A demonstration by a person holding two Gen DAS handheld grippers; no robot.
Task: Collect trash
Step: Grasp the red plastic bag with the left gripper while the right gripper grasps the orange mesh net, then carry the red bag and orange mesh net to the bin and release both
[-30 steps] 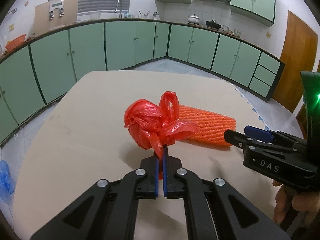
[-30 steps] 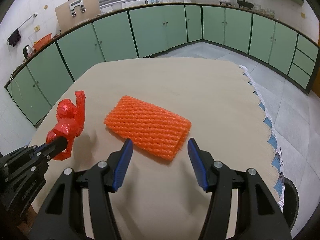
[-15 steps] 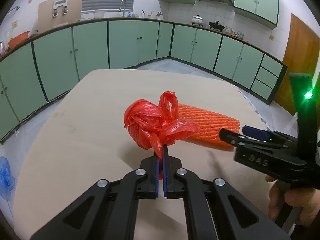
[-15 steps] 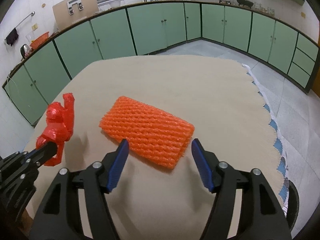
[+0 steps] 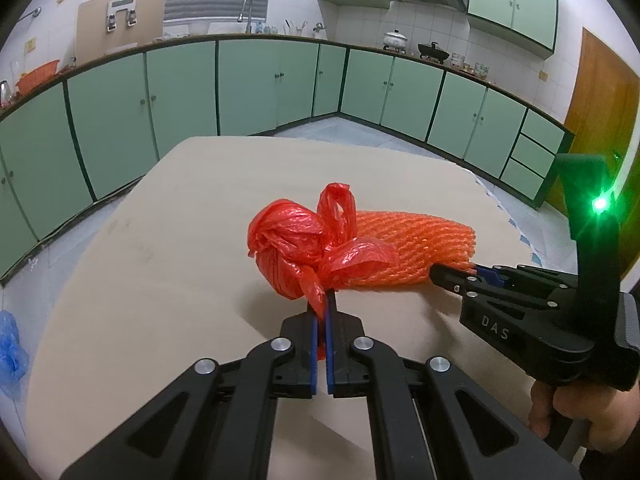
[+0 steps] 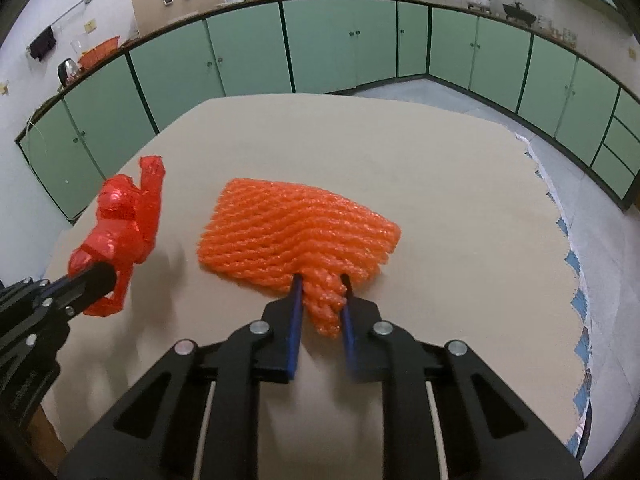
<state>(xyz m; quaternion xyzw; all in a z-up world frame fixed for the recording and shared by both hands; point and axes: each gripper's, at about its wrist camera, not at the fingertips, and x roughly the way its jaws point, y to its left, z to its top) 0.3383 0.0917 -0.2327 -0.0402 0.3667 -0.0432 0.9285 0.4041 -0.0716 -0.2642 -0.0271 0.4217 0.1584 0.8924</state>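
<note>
A knotted red plastic bag (image 5: 296,240) hangs just above the beige table (image 5: 160,248), and my left gripper (image 5: 322,300) is shut on its tail. Behind it lies an orange foam net (image 5: 416,244), flat on the table. In the right wrist view my right gripper (image 6: 321,280) is at the net's (image 6: 300,224) near edge. Its jaws are closing, and the net is bunched up and pinched between the blue pads (image 6: 295,308). The red bag (image 6: 124,216) and the left gripper (image 6: 100,280) show at the left of that view.
Green cabinets (image 5: 260,84) line the walls around the table. A blue plastic bag (image 5: 10,344) lies on the floor at the left. The table's right edge (image 6: 568,240) has a scalloped cloth hem. A hand (image 5: 580,412) holds the right gripper's handle.
My right gripper moved forward over the orange net's near edge and closed from wide open, bunching the net between its pads. The left gripper and red bag stayed put.
</note>
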